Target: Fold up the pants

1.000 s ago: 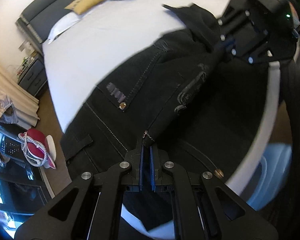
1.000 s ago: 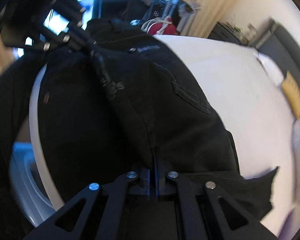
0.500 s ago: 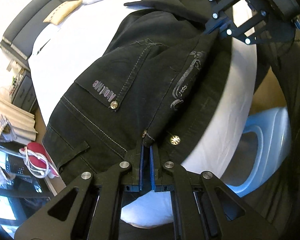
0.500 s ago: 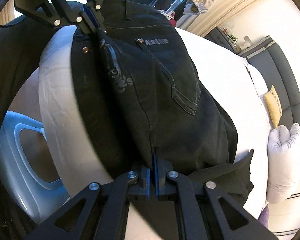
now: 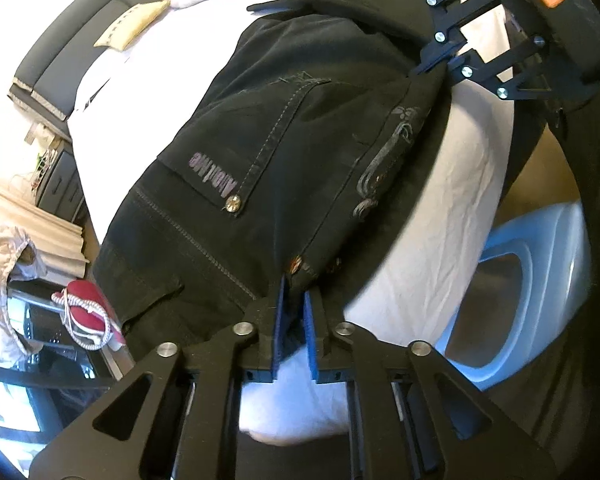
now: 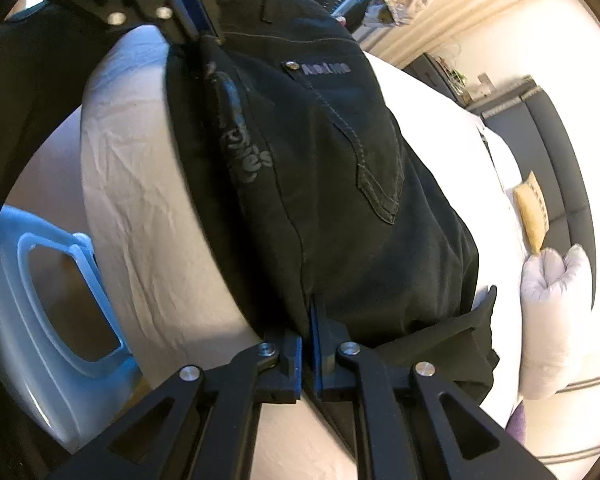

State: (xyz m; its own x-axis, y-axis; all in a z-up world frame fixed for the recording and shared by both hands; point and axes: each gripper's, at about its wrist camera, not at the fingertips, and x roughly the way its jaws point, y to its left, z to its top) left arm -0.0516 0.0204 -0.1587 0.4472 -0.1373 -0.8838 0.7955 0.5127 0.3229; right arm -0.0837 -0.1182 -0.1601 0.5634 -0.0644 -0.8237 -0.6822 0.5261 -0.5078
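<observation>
White bed [image 5: 452,200]: L gripper [image 5: 294,300] just opening off pants [image 5: 300,128]; R gripper [image 6: 311,320] seemingly pinches hem.

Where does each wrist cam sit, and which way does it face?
Left wrist: sits on the left gripper and looks steeply down its fingers at the black pants on the bed. Its jaws have just been opening, with the waistband edge between the tips. The right gripper and a dark sleeve show top right.
Right wrist: sits on the right gripper, which is shut on the pants' fold, and looks down from the opposite end. The left gripper shows top left.
Shared: pants, bed, blue basket, and each view shows the other gripper.
</observation>
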